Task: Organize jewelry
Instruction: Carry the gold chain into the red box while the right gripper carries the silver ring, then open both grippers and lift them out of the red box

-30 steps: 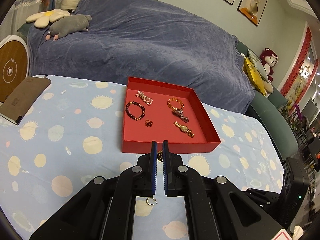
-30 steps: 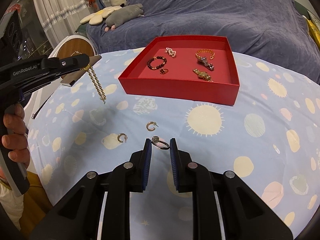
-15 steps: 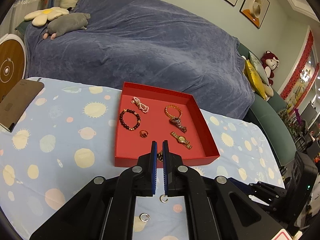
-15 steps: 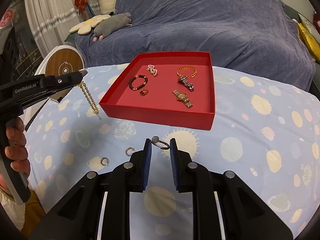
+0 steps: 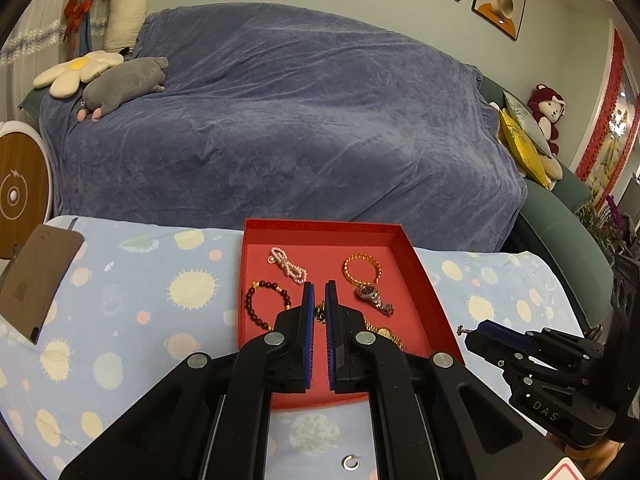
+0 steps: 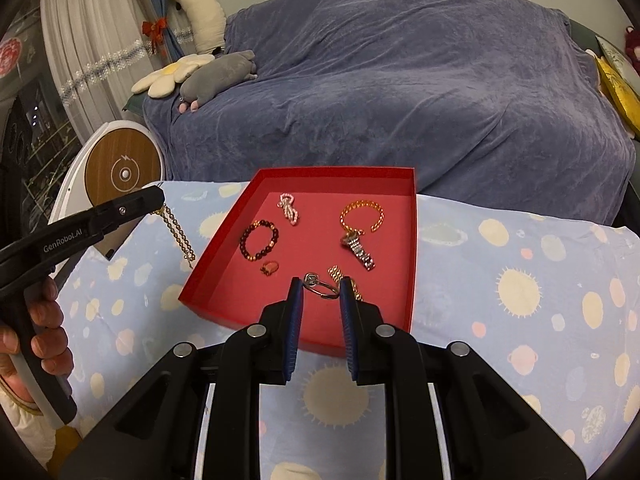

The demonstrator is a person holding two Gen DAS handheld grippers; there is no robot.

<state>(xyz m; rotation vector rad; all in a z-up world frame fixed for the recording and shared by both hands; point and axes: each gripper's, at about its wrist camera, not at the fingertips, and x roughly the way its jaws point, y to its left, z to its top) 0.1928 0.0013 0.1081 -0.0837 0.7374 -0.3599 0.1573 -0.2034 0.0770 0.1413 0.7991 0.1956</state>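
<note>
A red tray (image 5: 425, 280) (image 6: 414, 240) sits on the spotted blue cloth and holds a pink pearl bracelet (image 5: 286, 266), a dark bead bracelet (image 6: 259, 240), an amber bracelet (image 6: 362, 214), a silver watch (image 6: 358, 250), a gold watch (image 5: 386, 334) and a red ring (image 6: 270, 268). My left gripper (image 5: 319, 292) is shut on a gold chain (image 6: 176, 232), which dangles beside the tray's left wall. Over the tray's near part, my right gripper (image 6: 321, 286) is shut on a silver hoop ring (image 6: 320, 287). One small hoop earring (image 5: 351, 462) lies on the cloth in front of the tray.
A brown notebook (image 5: 40, 280) lies at the cloth's left edge. Behind the table stand a sofa under a blue blanket (image 5: 300, 120) and a round wood-faced device (image 6: 124, 174). A person's hand (image 6: 44, 320) grips the left gripper's handle.
Both grippers moved forward and up toward the tray, each with its piece still held. The tray now fills more of both views, and the loose earrings have dropped behind.
</note>
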